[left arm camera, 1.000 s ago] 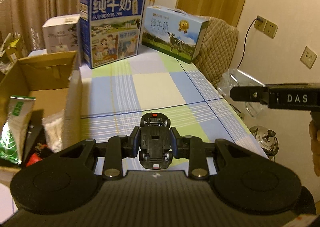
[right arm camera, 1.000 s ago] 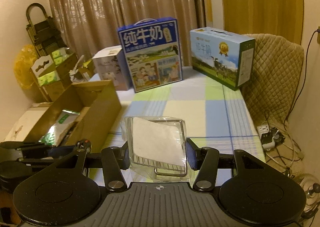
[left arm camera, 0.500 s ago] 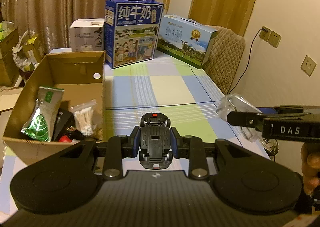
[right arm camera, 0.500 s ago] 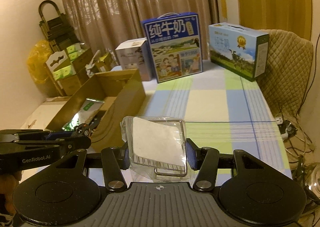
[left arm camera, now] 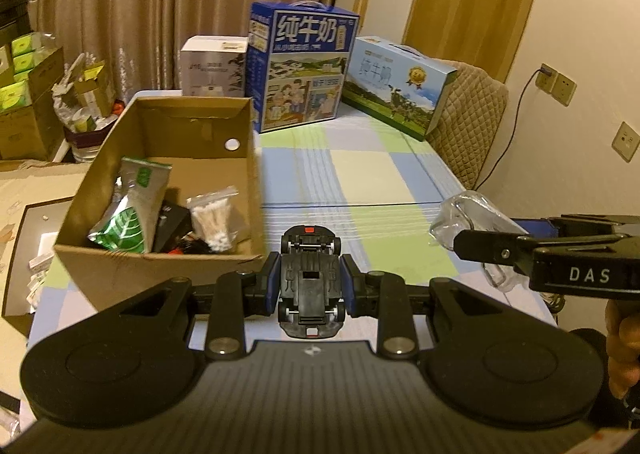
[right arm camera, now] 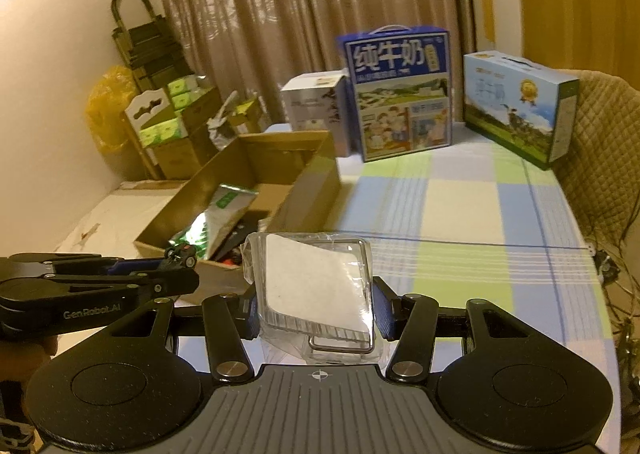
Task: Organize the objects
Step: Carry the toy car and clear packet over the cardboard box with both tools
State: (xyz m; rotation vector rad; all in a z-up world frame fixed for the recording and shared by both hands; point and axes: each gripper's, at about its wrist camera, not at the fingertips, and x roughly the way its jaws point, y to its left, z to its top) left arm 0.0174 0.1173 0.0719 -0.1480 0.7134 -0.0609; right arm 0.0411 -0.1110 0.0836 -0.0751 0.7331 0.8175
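Claws are both gripping loads above the near part of the table point(left arm camera: 360, 174). The left claw point(left arm camera: 310, 286) is clamping a black toy car point(left arm camera: 310, 282) by its sides, underside facing up, held in the air just right of the cardboard box point(left arm camera: 120, 266). The right claw point(right arm camera: 316, 310) is squeezing a clear plastic packet point(right arm camera: 316, 286) with a white card and a metal frame inside, and is hanging level with the left claw, to its right. The box is sitting on the table's left side, holding a green foil pouch point(left arm camera: 132, 210), a bag of cotton swabs point(left arm camera: 212, 220) and some dark items. Standing at the table's far end are a white carton point(left arm camera: 212, 64), a dark blue milk carton point(left arm camera: 304, 70) and a light blue milk carton point(left arm camera: 396, 90).
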